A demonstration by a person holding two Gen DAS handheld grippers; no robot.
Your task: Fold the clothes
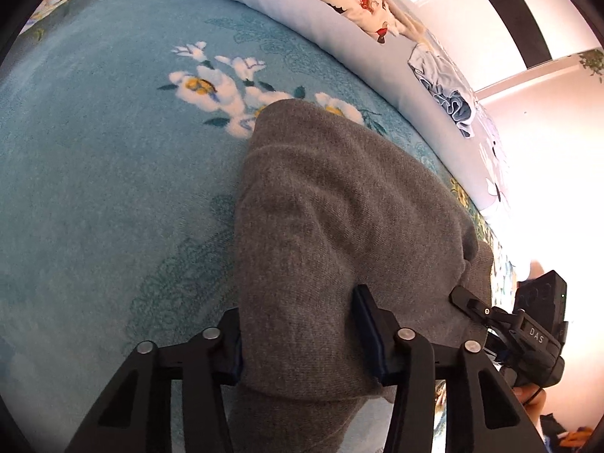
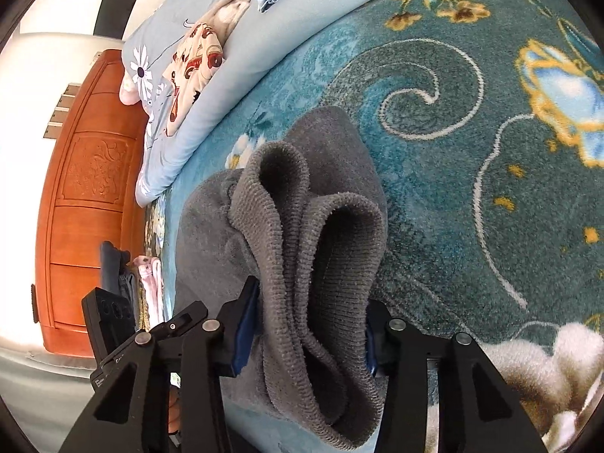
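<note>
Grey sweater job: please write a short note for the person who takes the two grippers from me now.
Left gripper: jaws closed on a plain edge of the grey sweater.
Right gripper: jaws closed on a bunched ribbed edge of the same sweater.
The sweater lies partly on the teal floral carpet, next to the bed.
Done: both edges are held.
Left: probably carry the held edges over, lay them flat, release, then finish the fold.
</note>
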